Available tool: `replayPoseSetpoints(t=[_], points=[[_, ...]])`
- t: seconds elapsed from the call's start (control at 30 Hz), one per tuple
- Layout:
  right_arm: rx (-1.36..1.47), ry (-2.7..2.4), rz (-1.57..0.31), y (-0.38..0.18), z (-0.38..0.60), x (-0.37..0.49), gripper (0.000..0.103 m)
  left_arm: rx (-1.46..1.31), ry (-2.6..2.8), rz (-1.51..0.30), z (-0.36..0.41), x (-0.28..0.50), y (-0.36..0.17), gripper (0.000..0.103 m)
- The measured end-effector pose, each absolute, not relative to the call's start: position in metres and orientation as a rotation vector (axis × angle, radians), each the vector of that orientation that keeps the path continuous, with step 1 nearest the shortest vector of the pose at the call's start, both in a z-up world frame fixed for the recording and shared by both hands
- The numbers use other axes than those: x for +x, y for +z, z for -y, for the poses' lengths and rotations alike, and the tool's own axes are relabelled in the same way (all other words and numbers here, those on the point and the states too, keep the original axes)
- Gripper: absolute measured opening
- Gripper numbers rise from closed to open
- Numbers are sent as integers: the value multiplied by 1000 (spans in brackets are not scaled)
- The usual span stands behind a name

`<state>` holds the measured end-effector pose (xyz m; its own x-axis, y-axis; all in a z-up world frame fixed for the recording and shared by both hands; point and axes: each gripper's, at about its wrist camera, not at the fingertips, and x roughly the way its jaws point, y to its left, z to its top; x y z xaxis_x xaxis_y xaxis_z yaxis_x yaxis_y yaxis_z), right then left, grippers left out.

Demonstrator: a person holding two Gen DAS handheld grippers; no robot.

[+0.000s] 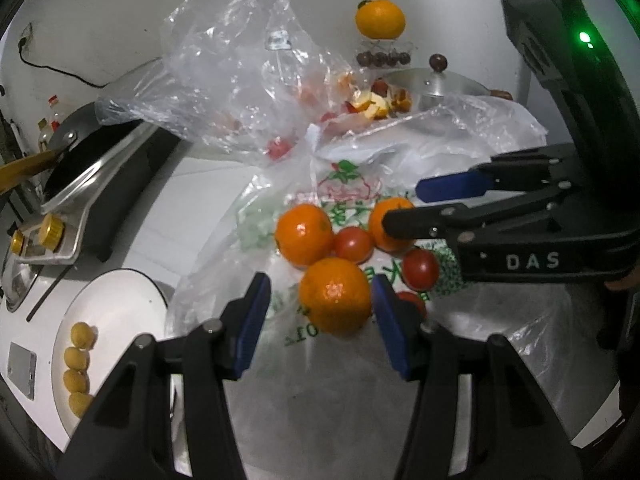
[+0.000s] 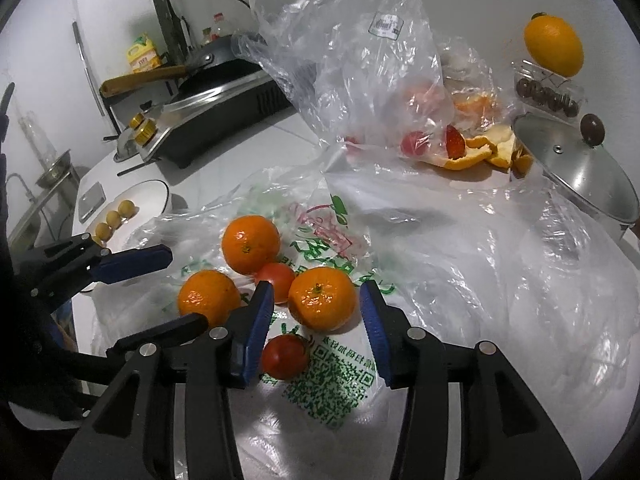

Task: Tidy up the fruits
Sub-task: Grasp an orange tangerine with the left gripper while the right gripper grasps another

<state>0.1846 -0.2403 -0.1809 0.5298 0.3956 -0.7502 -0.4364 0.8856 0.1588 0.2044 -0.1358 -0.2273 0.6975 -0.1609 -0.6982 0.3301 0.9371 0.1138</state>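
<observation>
Three oranges and several small tomatoes lie on a printed plastic bag (image 1: 340, 184). My left gripper (image 1: 320, 284) is open around the nearest orange (image 1: 335, 295); its right pad is close to the fruit and a gap shows at the left pad. In the right wrist view this left gripper (image 2: 188, 288) straddles the same orange (image 2: 208, 298). My right gripper (image 2: 316, 300) is open with another orange (image 2: 322, 298) between its pads, narrow gaps on both sides. A third orange (image 2: 250, 244) and a tomato (image 2: 285, 356) lie free.
A white plate (image 1: 116, 304) with several small yellow fruits (image 1: 80, 356) sits at the left. Behind it stands a stove with a pan (image 1: 80, 152). A clear bag (image 2: 360, 60), orange peels (image 2: 472, 156), a pot lid (image 2: 580, 168) and a raised orange (image 2: 554, 46) are at the back.
</observation>
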Motion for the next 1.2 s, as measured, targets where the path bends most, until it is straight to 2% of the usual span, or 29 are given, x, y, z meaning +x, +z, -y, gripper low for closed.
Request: replayPoseSetpoints(t=[0.63,0.77,0.83,1.2], points=[[-69,491,-945,-201,233,197,47,183,-333,-812,133,221,-243,53],[-76,495,-941,-201,232,197,44,182,-342,-829,135,225,-248,53],[-79,496,-938,-200,232,196,44,174,-348,-835,135,225,-249,45],[-75,490,-898,-186,235,189,44,157,-372,-810,133,217,-238,45]])
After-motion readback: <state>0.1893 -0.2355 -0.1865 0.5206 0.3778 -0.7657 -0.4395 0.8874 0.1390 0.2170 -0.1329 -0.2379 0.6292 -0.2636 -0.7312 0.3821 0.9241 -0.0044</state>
